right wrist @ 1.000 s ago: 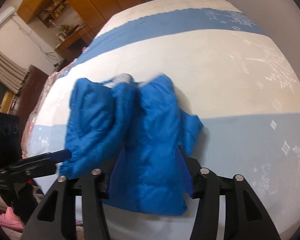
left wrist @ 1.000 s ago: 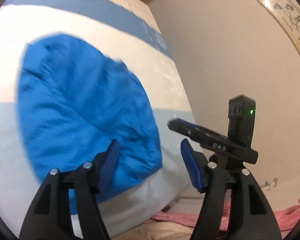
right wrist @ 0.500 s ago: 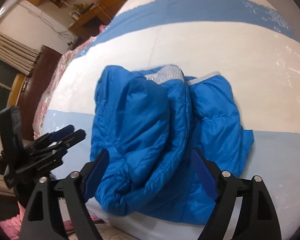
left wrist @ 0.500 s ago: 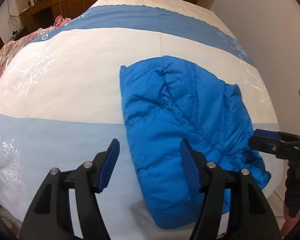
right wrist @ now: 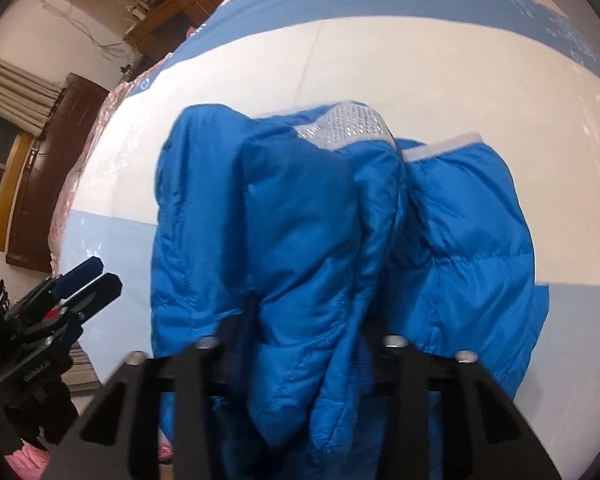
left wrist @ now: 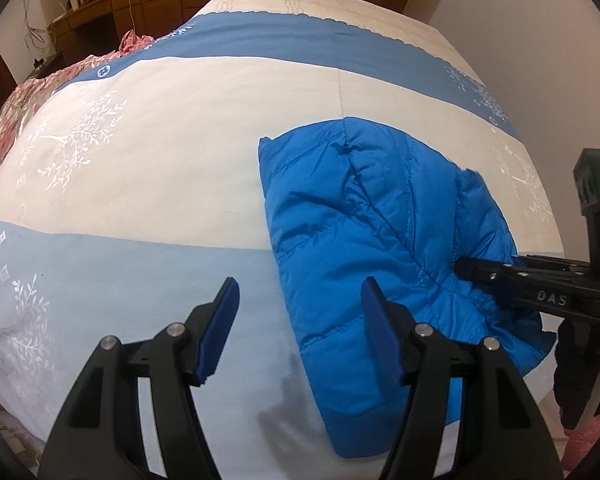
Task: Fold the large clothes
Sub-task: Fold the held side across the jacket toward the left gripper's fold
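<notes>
A blue puffer jacket (left wrist: 360, 220) lies folded on the bed, its silver lining (right wrist: 344, 124) showing at the far end. My left gripper (left wrist: 300, 286) hovers open over the jacket's left edge and the light-blue stripe, gripping nothing; in the right wrist view it (right wrist: 92, 276) is off to the left. My right gripper (right wrist: 304, 344) is closing on the jacket's near edge. Bunched fabric fills the gap and hides the pads. Seen from the left wrist, its narrow tips (left wrist: 466, 270) bite into the jacket's right side.
The bedspread (left wrist: 140, 140) has blue, cream and light-blue stripes. A pink floral cover (left wrist: 4, 120) lies at the left edge and wooden cabinets (left wrist: 100, 12) stand behind. A plain wall (left wrist: 520, 20) runs close along the right. Pink cloth (left wrist: 588, 452) lies below the bed corner.
The left gripper has swung from facing the wall to looking over the bed, still open. The right gripper moved in on the jacket, spread wide, then closed on its near edge.
</notes>
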A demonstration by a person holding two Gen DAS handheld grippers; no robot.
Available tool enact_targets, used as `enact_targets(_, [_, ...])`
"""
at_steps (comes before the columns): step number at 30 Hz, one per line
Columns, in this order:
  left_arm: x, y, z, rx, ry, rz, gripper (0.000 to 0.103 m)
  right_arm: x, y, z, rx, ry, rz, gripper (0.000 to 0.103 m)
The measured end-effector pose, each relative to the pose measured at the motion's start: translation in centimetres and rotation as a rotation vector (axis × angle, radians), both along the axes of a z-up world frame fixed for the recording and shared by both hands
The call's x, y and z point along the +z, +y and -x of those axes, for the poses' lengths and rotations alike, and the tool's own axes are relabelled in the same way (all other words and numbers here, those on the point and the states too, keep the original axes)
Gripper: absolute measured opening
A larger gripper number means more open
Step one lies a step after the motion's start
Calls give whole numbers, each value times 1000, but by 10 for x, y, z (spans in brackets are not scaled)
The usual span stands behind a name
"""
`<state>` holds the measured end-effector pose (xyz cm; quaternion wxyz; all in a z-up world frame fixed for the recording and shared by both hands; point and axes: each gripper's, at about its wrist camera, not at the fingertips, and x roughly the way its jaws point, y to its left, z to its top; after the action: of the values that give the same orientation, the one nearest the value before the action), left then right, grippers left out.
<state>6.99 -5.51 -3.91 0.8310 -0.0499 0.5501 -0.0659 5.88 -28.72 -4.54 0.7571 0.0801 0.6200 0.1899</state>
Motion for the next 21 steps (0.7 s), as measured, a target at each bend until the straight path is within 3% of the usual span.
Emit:
enact_targets(4, [2,-1,1,1,-3,0,63,20,3,7,30,-58,-5,15])
enact_targets(11, [12,-11,4,-24,-11,48,63,72,-9,24,56,-176,-53,12])
enact_targets(17, [18,-33,9,-77,-23,95,63,95,-58,47,-34,-209,-81,12])
enact_targets(21, [16,-60,13,-139,-22,130,63,87,-90,57,-112,-187,-72,12])
